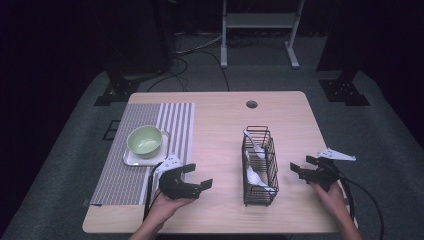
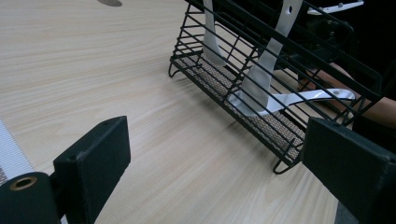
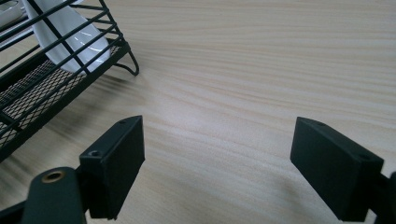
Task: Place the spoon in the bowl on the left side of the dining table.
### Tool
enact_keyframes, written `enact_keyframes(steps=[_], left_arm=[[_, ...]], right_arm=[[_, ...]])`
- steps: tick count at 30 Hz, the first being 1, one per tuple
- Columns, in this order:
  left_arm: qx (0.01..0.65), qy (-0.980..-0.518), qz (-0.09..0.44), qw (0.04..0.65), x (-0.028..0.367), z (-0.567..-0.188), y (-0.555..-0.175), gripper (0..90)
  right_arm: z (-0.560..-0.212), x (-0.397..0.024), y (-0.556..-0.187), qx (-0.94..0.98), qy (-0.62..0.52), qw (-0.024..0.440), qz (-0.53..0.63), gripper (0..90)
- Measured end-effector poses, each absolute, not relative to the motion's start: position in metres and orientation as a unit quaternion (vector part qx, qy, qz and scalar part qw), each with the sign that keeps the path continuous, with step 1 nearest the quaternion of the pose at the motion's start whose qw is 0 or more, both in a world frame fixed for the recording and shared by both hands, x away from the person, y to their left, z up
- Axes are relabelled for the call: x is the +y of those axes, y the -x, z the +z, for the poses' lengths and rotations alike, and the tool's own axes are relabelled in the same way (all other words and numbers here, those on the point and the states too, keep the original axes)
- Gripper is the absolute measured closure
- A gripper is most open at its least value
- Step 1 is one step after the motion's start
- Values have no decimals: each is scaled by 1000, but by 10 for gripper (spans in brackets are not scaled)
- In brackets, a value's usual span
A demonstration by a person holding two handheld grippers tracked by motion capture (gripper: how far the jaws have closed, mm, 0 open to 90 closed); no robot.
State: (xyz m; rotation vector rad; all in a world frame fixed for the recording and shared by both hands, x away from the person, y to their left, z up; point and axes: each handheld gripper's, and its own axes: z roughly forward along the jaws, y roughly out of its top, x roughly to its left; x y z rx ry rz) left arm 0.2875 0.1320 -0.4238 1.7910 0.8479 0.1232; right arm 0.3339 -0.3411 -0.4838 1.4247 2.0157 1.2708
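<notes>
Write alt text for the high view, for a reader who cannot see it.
A person's hands hold two open black grippers over a wooden table, the left gripper and right gripper flanking a black wire basket holding white spoons. Farther left, a green bowl sits on a white plate on a striped placemat.

Recording lab or studio: dark curtained surround, grey carpet, black stand bases, floor cables, white frame, 1 wooden table.

Left claw gaping; right claw gaping, both low.
</notes>
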Motion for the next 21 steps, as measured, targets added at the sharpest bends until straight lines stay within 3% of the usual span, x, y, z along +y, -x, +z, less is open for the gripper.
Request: enact_keyframes(steps=[21], left_arm=[[337,-762,42,551,107,-416,-289,72]], right_arm=[[-484,-341,-334,714,-503,180,452,165]])
